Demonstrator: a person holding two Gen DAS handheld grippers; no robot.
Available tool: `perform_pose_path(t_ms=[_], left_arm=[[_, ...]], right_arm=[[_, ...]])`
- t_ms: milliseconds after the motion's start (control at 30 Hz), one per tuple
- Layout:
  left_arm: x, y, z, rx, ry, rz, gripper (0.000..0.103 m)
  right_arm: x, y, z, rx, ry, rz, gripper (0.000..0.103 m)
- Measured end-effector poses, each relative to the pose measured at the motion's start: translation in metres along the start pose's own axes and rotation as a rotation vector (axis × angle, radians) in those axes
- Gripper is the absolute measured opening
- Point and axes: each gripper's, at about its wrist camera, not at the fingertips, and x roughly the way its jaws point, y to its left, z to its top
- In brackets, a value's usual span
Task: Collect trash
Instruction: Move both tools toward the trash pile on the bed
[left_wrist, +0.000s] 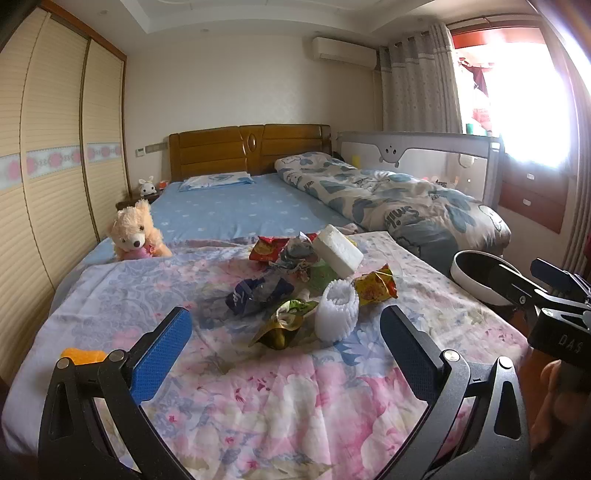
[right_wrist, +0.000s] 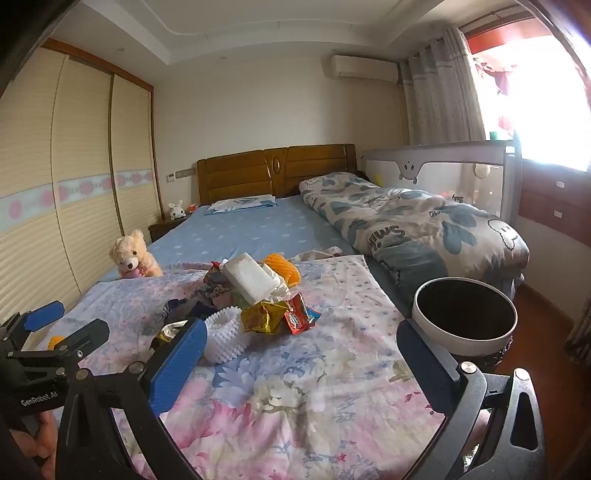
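Observation:
A pile of trash lies on the floral quilt: a white foam net, a gold-green wrapper, a blue wrapper, a yellow snack bag, a red wrapper and a white foam block. My left gripper hovers open just short of the pile, nothing between its fingers. My right gripper is open too, to the right of the pile. A white-rimmed bin with a dark inside stands by the bed's right edge, near the right finger.
An orange foam net lies by my left finger, another behind the pile. A teddy bear sits at the left edge of the bed. A rolled duvet and a bed rail fill the right; a wardrobe stands left.

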Motion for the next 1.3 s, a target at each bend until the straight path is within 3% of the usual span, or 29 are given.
perform_pose_path(t_ms=[633,1133,1300], left_arm=[[0.002,0.0,-0.003,-0.007,0.01,-0.003,0.103],[0.032,0.025,-0.011,-0.05,0.104,0.01,0.103],[0.051,0.034,-0.015,-0.047,0.149,0.006,0.101]], right_arm=[[0.0,0.006,0.0,-0.002,-0.003,0.01,0.103],[0.025,0.006,-0.008,0.006,0.046,0.064,0.103],[0.049,0.006,-0.012,0.009,0.117,0.087,0.102]])
